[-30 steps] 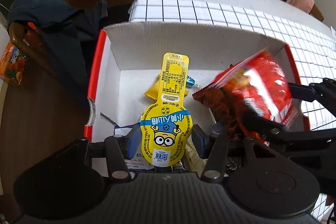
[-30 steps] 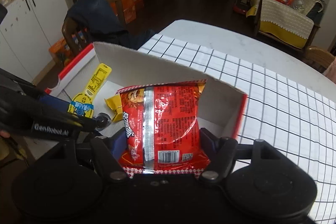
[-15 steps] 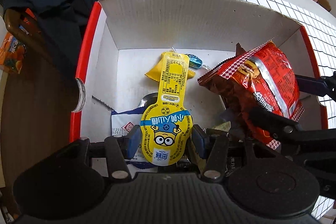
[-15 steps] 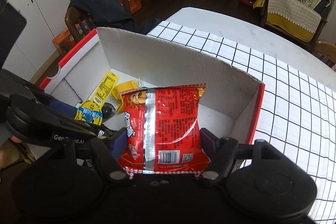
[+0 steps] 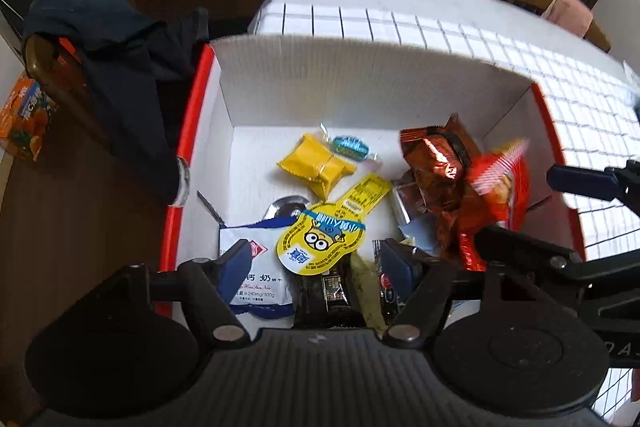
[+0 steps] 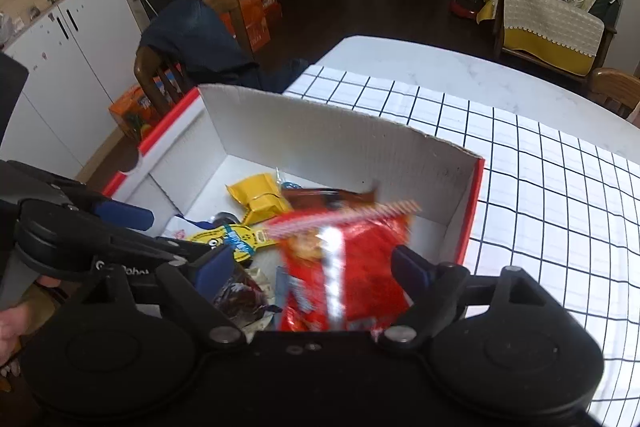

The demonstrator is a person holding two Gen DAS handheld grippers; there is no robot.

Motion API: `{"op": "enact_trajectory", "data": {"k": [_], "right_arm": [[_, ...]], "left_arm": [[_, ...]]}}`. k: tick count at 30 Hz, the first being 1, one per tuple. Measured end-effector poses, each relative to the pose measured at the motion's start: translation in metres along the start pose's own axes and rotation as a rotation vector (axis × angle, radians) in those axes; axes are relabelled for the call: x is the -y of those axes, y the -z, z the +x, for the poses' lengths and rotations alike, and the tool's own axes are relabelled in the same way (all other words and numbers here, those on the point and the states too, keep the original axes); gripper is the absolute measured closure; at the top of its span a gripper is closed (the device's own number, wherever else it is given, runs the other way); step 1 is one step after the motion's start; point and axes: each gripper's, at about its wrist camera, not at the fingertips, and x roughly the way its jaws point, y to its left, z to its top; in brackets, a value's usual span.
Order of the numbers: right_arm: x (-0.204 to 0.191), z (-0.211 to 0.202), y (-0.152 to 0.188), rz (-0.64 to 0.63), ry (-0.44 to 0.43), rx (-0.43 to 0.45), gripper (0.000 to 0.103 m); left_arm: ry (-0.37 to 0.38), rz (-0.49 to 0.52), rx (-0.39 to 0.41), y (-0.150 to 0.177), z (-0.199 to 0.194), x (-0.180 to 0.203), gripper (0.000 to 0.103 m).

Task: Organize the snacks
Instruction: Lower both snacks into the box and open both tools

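- White cardboard box (image 5: 360, 83) with red edges stands on the gridded bench (image 6: 540, 187); drop snacks centrally, clear of its walls.
- Red chip bag (image 6: 344, 267), blurred, lies between the spread fingers of the right gripper (image 6: 320, 267), apparently released into the box; withdraw straight upward.
- Yellow cartoon packet (image 5: 324, 239) rests atop other snacks; left gripper (image 5: 316, 267) is wide, empty.

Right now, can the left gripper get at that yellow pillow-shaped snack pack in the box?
Probably yes: the left gripper is open, and the yellow pack lies uncovered ahead of it on the box floor.
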Motion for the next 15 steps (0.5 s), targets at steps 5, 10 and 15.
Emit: {"op": "enact_trajectory", "data": {"k": [5,10,15], "right_arm": [[0.001,-0.021,0.003,0.025,-0.019,0.037,0.016],[0.001,-0.047,0.007,0.046,-0.040,0.098,0.007],[-0.002,-0.068,0.015,0.061,-0.045,0.140,0.003]], "left_arm": [[0.003,0.001,0.077,0.006,-0.022,0.001,0.024],[0.013,0.009,0.133,0.012,-0.042,0.004,0.023],[0.013,0.031,0.188,0.020,-0.063,0.008,0.021]]}}
